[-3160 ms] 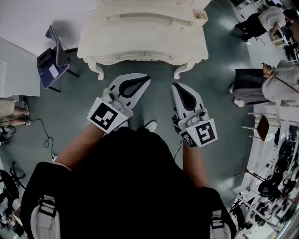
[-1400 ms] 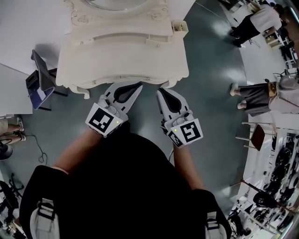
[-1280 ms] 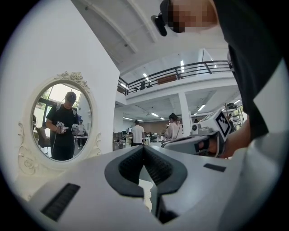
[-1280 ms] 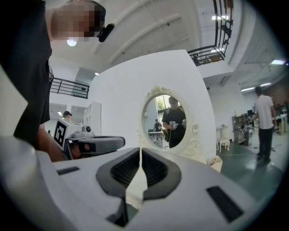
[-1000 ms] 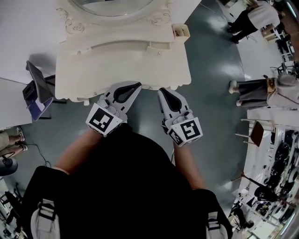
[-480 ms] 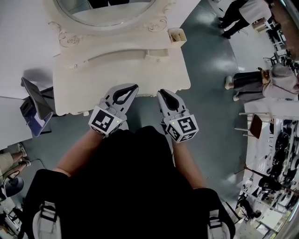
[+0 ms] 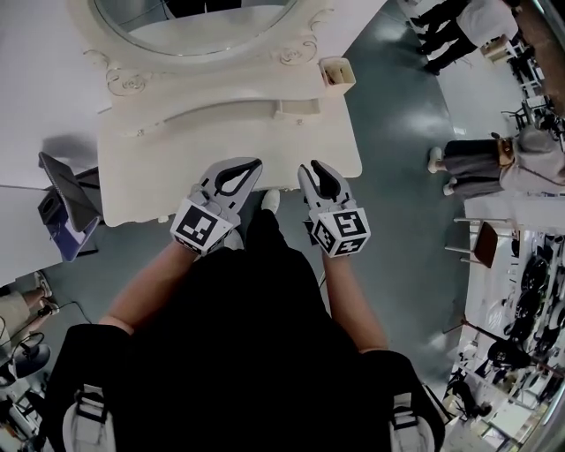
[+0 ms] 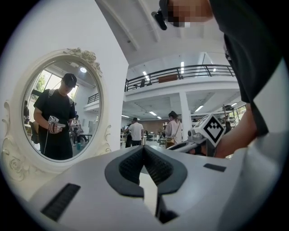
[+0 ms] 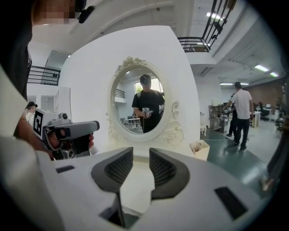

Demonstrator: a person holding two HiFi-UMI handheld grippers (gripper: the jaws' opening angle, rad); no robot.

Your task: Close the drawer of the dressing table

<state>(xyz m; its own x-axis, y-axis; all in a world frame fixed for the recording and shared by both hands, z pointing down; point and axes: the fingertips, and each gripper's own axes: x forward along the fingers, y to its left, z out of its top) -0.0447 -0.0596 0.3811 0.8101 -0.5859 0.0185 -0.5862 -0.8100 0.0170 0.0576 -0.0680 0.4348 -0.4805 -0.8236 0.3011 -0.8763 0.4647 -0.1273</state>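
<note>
The cream dressing table (image 7: 221, 132) with its oval mirror (image 7: 194, 13) stands right in front of me. From above, its top hides the drawer front. My left gripper (image 7: 250, 164) reaches over the table's front edge, shut with its tips touching and nothing in them (image 8: 143, 148). My right gripper (image 7: 318, 168) is beside it at the front edge, angled slightly down. Its jaws are opening, with a narrow gap and nothing between them (image 9: 141, 151). The mirror (image 9: 142, 106) shows the person holding both grippers.
A small cream box (image 7: 338, 72) sits on the table's right end. A dark folded chair (image 7: 62, 207) stands on the floor to the left. People (image 7: 494, 163) stand at the far right, beside racks. A white wall panel backs the table.
The person has stepped up to the table, and both grippers have moved forward and lower over its front edge. The right jaws, shut before, now stand apart.
</note>
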